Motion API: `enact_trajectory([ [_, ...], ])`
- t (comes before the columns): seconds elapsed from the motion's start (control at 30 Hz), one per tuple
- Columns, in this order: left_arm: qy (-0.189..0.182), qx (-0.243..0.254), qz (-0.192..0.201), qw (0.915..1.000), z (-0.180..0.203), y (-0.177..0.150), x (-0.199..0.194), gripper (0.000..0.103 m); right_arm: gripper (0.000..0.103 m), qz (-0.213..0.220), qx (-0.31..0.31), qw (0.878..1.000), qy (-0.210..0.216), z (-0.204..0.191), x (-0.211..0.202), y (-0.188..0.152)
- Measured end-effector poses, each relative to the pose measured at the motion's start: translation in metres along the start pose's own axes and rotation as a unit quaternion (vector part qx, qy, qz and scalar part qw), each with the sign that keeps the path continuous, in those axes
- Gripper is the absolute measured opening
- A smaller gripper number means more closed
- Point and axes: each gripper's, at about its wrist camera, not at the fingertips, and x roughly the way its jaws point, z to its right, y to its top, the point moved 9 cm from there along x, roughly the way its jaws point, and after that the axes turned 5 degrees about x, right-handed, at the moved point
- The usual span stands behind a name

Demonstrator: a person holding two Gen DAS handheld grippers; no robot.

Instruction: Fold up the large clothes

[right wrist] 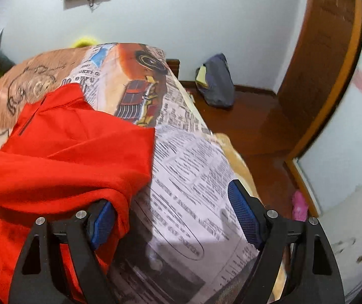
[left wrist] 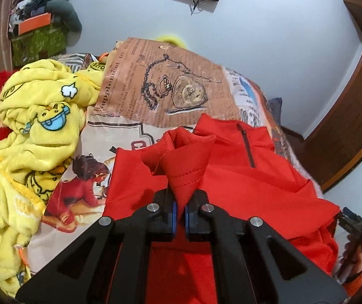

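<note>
Red fleece covers the near half of the bed (left wrist: 120,136), a large zip-neck pullover (left wrist: 244,177) lying on the newspaper-print sheet with its collar and short dark zip (left wrist: 248,147) toward the brown watch-print pillow (left wrist: 170,86) and its hem toward the camera. Measured from that pillow, the garment's long axis runs straight away from it down the bed, with the heaped yellow cartoon blanket (left wrist: 36,131) off to the pillow's left side. The left tool (left wrist: 180,214) is clamped narrow on a stitched cuff or edge of the pullover, which stands up in a peak above the body panel, so this hand already has its hold. The right tool (right wrist: 173,217) stands wide with nothing between its pads; its left blue pad (right wrist: 102,224) is tucked just under the garment's right edge, farther from the pillow than the zip, while the other pad hangs over bare sheet. I judge the right hand is nearer the loose edge that the fold needs
</note>
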Motion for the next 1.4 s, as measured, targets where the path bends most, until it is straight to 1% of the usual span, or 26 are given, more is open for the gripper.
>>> enact_trajectory([
  [0.07, 0.016, 0.008, -0.024, 0.9996, -0.005, -0.013, 0.016, 0.003, 0.079, -0.012, -0.016, 1.0, -0.001, -0.004, 0.003, -0.009],
  [0.13, 0.034, 0.003, -0.074, 0.9967, -0.02, -0.04, 0.042, 0.004, 0.079, -0.029, -0.031, 0.999, 0.005, -0.006, 0.007, -0.019],
  [0.23, 0.042, -0.018, -0.128, 0.9908, -0.041, -0.075, 0.064, 0.009, 0.079, -0.054, -0.047, 0.997, 0.02, -0.009, 0.008, -0.032],
  [0.27, 0.04, -0.023, -0.136, 0.9896, -0.046, -0.083, 0.067, 0.011, 0.079, -0.064, -0.052, 0.996, 0.031, -0.011, 0.007, -0.036],
  [0.33, 0.032, -0.031, -0.125, 0.9912, -0.051, -0.09, 0.061, 0.015, 0.079, -0.081, -0.061, 0.994, 0.049, -0.013, 0.006, -0.044],
  [0.37, 0.033, -0.029, -0.124, 0.9913, -0.053, -0.09, 0.059, 0.023, 0.079, -0.084, -0.064, 0.993, 0.053, -0.014, 0.005, -0.046],
  [0.4, 0.035, -0.024, -0.126, 0.9911, -0.055, -0.091, 0.055, 0.035, 0.079, -0.089, -0.07, 0.992, 0.059, -0.014, 0.001, -0.048],
  [0.47, 0.03, -0.012, -0.129, 0.9911, -0.057, -0.091, 0.049, 0.046, 0.08, -0.088, -0.076, 0.991, 0.069, -0.015, -0.007, -0.049],
  [0.57, 0.004, -0.009, -0.135, 0.9908, -0.058, -0.089, 0.039, 0.049, 0.081, -0.08, -0.077, 0.99, 0.09, -0.018, -0.021, -0.043],
  [0.63, -0.012, -0.015, -0.129, 0.9915, -0.06, -0.082, 0.031, 0.049, 0.081, -0.069, -0.076, 0.989, 0.106, -0.023, -0.032, -0.035],
  [0.77, 0.003, -0.022, -0.104, 0.9943, -0.069, -0.062, 0.025, 0.054, 0.081, -0.042, -0.072, 0.989, 0.125, -0.036, -0.046, -0.011],
  [0.87, 0.016, -0.007, -0.117, 0.993, -0.07, -0.051, 0.04, 0.054, 0.081, -0.033, -0.073, 0.988, 0.135, -0.055, -0.043, 0.004],
  [0.93, 0.022, 0.006, -0.128, 0.9916, -0.066, -0.05, 0.054, 0.054, 0.081, -0.032, -0.077, 0.988, 0.132, -0.067, -0.035, 0.011],
  [0.97, 0.023, 0.018, -0.133, 0.9907, -0.062, -0.051, 0.062, 0.044, 0.081, -0.035, -0.079, 0.987, 0.132, -0.074, -0.028, 0.013],
  [1.0, 0.028, 0.03, -0.139, 0.9894, -0.06, -0.052, 0.071, 0.017, 0.081, -0.039, -0.079, 0.987, 0.133, -0.078, -0.022, 0.014],
  [1.03, 0.035, 0.036, -0.148, 0.9877, -0.059, -0.054, 0.078, 0.003, 0.081, -0.047, -0.078, 0.987, 0.133, -0.085, -0.014, 0.014],
  [1.07, 0.044, 0.033, -0.152, 0.9868, -0.06, -0.054, 0.084, 0.001, 0.081, -0.056, -0.076, 0.987, 0.133, -0.09, -0.007, 0.013],
  [1.1, 0.042, 0.027, -0.142, 0.9886, -0.058, -0.051, 0.085, 0.001, 0.081, -0.062, -0.075, 0.986, 0.135, -0.094, -0.004, 0.012],
  [1.17, 0.044, 0.021, -0.111, 0.9926, -0.056, -0.042, 0.078, 0.001, 0.081, -0.074, -0.075, 0.985, 0.137, -0.103, 0.008, 0.01],
  [1.2, 0.049, 0.023, -0.086, 0.9949, -0.054, -0.034, 0.069, 0.001, 0.081, -0.076, -0.076, 0.985, 0.134, -0.105, 0.011, 0.009],
  [1.3, 0.067, 0.025, -0.031, 0.997, -0.054, -0.015, 0.043, 0.001, 0.081, -0.09, -0.092, 0.984, 0.123, -0.114, 0.029, 0.009],
  [1.4, 0.083, 0.01, -0.007, 0.9965, -0.067, -0.006, 0.028, 0.001, 0.081, -0.106, -0.117, 0.982, 0.108, -0.12, 0.046, 0.008],
])
